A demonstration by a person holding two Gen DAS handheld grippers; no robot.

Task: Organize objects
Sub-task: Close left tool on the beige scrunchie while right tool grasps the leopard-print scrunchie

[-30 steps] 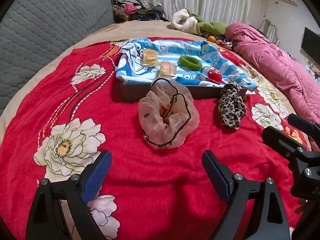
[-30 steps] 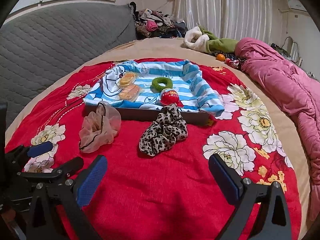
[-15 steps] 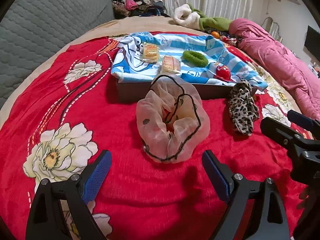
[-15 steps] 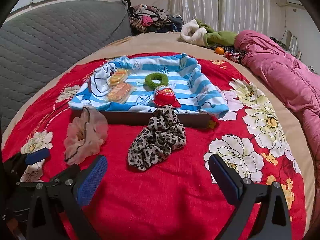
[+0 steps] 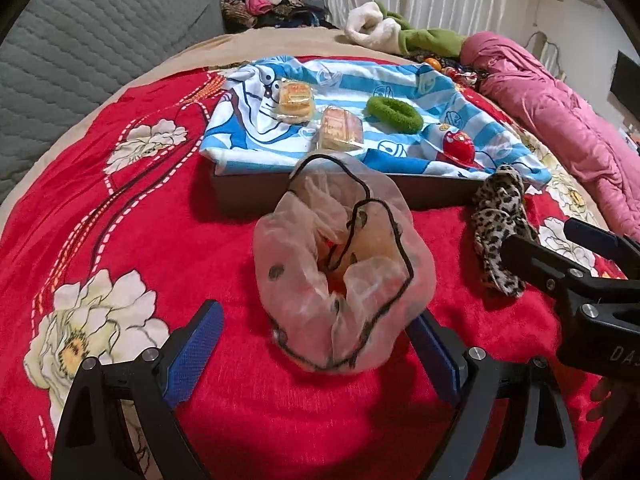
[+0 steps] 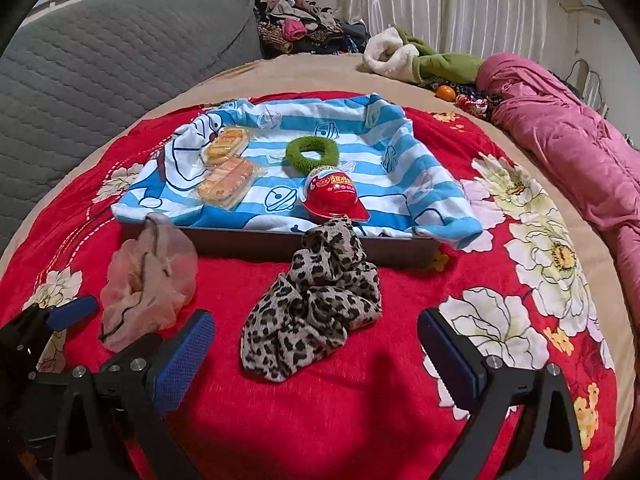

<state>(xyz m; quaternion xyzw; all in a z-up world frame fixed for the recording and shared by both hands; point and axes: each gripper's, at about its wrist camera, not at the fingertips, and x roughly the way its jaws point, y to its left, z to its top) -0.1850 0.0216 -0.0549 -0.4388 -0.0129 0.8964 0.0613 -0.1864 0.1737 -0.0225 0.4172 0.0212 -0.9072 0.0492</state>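
- Left claw (image 5: pixel 316 356): spread wide, blue pads on either side of the near edge of the sheer pink scrunchie (image 5: pixel 344 272), nothing pinched; whether the right pad touches the fabric, cannot tell.
- Right claw (image 6: pixel 316 344): spread wide too, pads either side of the near end of the leopard scrunchie (image 6: pixel 316 304), not pressing on it.
- Both scrunchies: lying on the red flowered blanket (image 5: pixel 140 220), just in front of the dark tray (image 5: pixel 240 196), well apart from each other.
- Sheer pink scrunchie: puffy, edged with a thin black line, dark dots on the fabric.
- Leopard scrunchie: crumpled, far end right up against the front wall of the tray in the right wrist view.
- Tray: draped with a blue-and-white striped cartoon cloth (image 6: pixel 400 152).
- On the cloth: two wrapped snack cakes (image 6: pixel 226 178) side by side at the left, a green scrunchie (image 6: pixel 312 154) further back, a red-and-white egg-shaped toy (image 6: pixel 334 196) near the front edge.
- Behind: grey quilted headboard (image 6: pixel 100 56) at the left, pink quilt (image 6: pixel 560 140) along the right, a pile of clothes (image 6: pixel 304 32) and pale curtains (image 6: pixel 460 4) at the back.
- Near the pink quilt: a white-and-green fleece garment (image 6: pixel 416 56) and a small orange fruit (image 6: pixel 445 92).
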